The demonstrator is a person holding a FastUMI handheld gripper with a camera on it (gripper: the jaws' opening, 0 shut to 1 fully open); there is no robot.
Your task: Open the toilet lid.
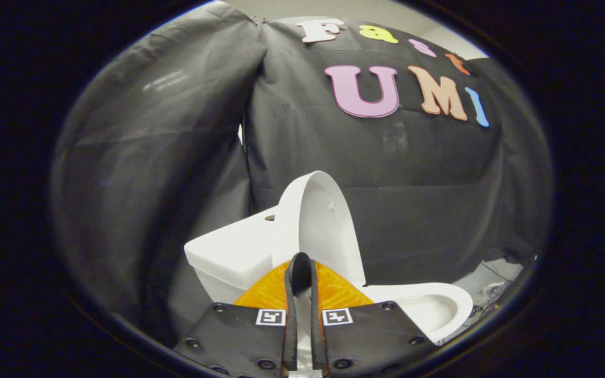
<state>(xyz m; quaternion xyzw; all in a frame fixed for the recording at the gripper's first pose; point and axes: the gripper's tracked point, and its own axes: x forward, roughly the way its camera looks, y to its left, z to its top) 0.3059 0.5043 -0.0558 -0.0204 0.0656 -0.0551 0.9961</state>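
Fingers of the gripper (301, 273) stand close together with only a thin slot between them, and the lower edge of the toilet lid (315, 220) seems to sit in that slot. Whether both fingers actually press on it I cannot tell, because the tips cover the place where they would meet it.

The lid is raised, standing nearly upright just beyond the fingertips, with its inner face turned toward the bowl (428, 307) and its back near the tank (229, 252). Judging by this, the opening is all but done: the lid is past the point where it would drop back onto the seat, and the gripper is probably kept at its edge to guide it the last way to the tank instead of letting it knock. Whether lid and tank already touch is hard to make out from this angle.

The bowl lies ahead and to the right of the fingers, open and white, with its near rim cut off by the gripper body. The hinge is hidden behind the fingers. The tank's lower part and the toilet's base are also covered. Some cables or clutter (497, 289) lie on the floor beyond the bowl, too small to identify.
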